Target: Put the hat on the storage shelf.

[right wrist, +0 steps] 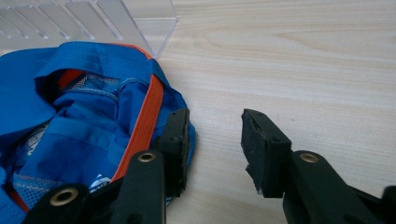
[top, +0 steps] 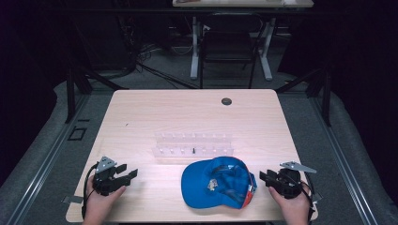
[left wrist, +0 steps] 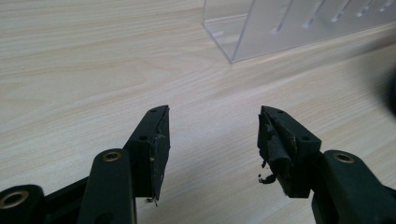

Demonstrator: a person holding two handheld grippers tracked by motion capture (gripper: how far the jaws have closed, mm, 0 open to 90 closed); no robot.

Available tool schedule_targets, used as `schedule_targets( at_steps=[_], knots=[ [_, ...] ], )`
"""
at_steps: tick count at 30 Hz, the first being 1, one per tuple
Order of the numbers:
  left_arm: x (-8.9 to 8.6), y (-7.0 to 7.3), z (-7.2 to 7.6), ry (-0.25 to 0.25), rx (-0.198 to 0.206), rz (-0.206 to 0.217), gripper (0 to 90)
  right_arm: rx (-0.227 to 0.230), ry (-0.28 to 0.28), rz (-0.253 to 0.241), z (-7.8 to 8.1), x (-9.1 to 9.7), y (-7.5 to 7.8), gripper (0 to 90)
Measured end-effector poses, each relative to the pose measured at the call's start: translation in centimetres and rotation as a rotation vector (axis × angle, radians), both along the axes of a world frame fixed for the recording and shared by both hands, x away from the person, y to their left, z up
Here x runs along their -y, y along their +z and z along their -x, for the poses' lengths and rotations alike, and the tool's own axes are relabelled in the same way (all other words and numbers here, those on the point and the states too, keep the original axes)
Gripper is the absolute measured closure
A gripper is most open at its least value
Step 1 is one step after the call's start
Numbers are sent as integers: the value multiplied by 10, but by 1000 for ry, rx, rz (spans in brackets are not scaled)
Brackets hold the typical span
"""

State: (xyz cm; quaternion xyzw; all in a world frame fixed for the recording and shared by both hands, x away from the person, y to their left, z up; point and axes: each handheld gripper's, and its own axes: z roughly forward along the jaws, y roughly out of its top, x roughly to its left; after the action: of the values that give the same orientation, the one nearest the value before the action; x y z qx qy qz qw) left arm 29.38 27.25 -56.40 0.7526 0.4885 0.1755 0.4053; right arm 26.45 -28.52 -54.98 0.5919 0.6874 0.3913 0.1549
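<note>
A blue cap point(top: 218, 183) lies upside down on the counter point(top: 141, 117), just in front of a clear rack point(top: 193, 144) whose far end is cut off in both gripper views. The left gripper point(left wrist: 214, 140) rests near the counter's left edge, jaws apart over bare wood. The right gripper point(right wrist: 215, 140) sits beside the cap (one jaw at its rim, contact unclear), jaws apart, holding nothing.

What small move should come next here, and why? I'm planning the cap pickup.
Probably ease the right claw sideways onto the blue cap: it is open, empty, right beside the cap's orange-trimmed edge, while the left claw sits farther off over bare table.
</note>
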Motion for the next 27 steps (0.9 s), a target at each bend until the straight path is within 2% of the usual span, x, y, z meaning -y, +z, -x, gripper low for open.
schedule_targets(
  at_steps=[5, 12, 16, 17, 26, 27],
  knots=[
    [1, 0, 0, 1, 2, -10, 430, -26, -4, -27, -1, 1, 0, 636],
    [1, 2, 2, 1, 7, -1, 430, -73, -7, -71, -3, 2, 4, 664],
    [0, 2, 2, 2, 7, -2, 430, -100, -5, -79, -5, -1, 6, 665],
    [0, 2, 2, 5, 8, -7, 431, -124, 8, -78, -7, -4, 7, 666],
    [0, 2, 3, 4, 8, -11, 433, -191, 18, -47, -20, -12, 7, 688],
    [1, 2, 3, 4, 7, -10, 433, -210, 18, -42, -21, -12, 7, 688]
  ],
)
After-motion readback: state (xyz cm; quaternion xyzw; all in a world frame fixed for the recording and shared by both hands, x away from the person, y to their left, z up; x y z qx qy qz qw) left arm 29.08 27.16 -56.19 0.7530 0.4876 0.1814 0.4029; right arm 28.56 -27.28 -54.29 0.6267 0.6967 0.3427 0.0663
